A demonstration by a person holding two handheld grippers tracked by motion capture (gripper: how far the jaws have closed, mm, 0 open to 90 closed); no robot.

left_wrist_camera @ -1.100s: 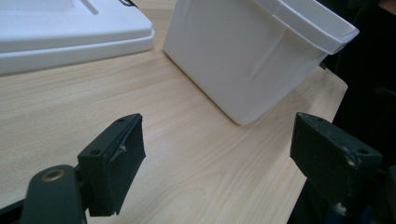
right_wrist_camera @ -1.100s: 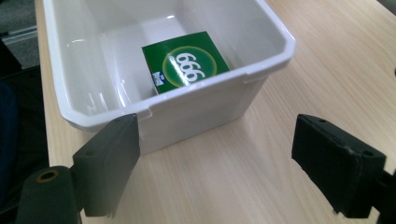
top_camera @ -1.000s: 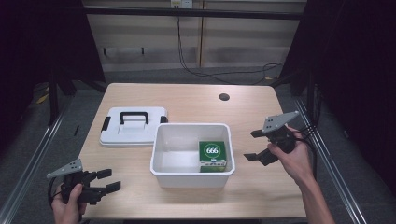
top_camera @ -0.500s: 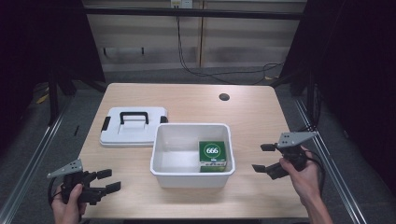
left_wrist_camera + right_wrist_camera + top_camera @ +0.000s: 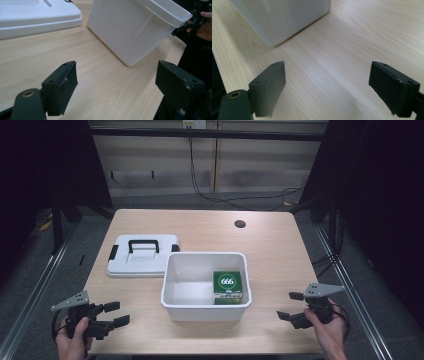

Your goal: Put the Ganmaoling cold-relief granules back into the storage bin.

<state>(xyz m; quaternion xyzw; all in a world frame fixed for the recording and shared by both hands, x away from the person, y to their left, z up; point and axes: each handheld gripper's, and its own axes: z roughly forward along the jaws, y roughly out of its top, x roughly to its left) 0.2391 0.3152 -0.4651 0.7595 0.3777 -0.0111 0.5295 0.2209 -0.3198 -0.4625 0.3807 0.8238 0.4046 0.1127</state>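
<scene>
While both hands sit at the near table edge, left gripper (image 5: pixel 111 314) and right gripper (image 5: pixel 289 306) are spread wide, holding nothing. White bin (image 5: pixel 206 305) stands between them with the green box (image 5: pixel 228 285) inside, in its right half, so the right gripper looks nearer. Lid (image 5: pixel 142 255) lies farther back left, just beside the bin, long axis across the table (image 5: pixel 280 245).

light wooden table (image 5: pixel 280 250) with white bin (image 5: pixel 206 297) and white lid (image 5: pixel 142 256)
</scene>
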